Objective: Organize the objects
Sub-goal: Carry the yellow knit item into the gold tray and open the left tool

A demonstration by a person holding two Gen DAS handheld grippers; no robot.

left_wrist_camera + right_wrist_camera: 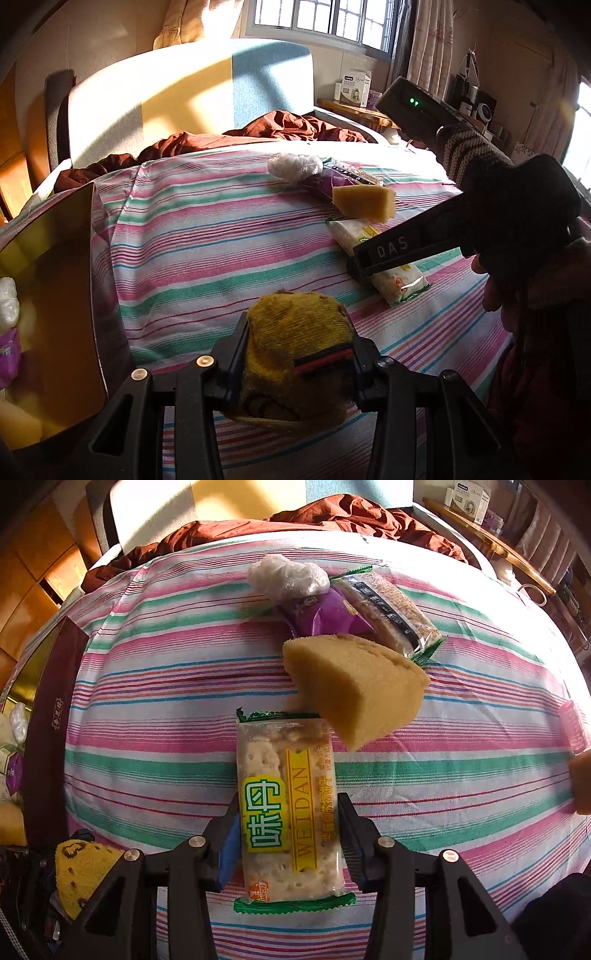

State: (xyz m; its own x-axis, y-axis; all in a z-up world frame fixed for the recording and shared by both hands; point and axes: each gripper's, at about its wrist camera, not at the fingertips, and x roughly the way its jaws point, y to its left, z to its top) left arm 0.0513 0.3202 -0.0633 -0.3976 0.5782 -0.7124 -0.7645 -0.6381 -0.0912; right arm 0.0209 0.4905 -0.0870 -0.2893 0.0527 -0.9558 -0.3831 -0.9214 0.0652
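Note:
My left gripper (295,354) is shut on a yellow knitted cloth (295,332) with a red and black stripe, held above the striped bedsheet (203,240). The same cloth (85,867) shows at the lower left of the right wrist view. A clear cracker packet (288,805) with green ends lies flat on the sheet. My right gripper (288,823) points steeply down, with its pads against the packet's two long sides. In the left wrist view the right gripper (369,264) sits on that packet (395,284).
A yellow sponge wedge (354,686) leans on the packet's far end. Behind it lie a purple packet (325,616), a brown snack bar (388,609) and crumpled clear plastic (288,576). An open gold-lined box (55,295) holding items stands at the left. A brown blanket (277,129) lies by the headboard.

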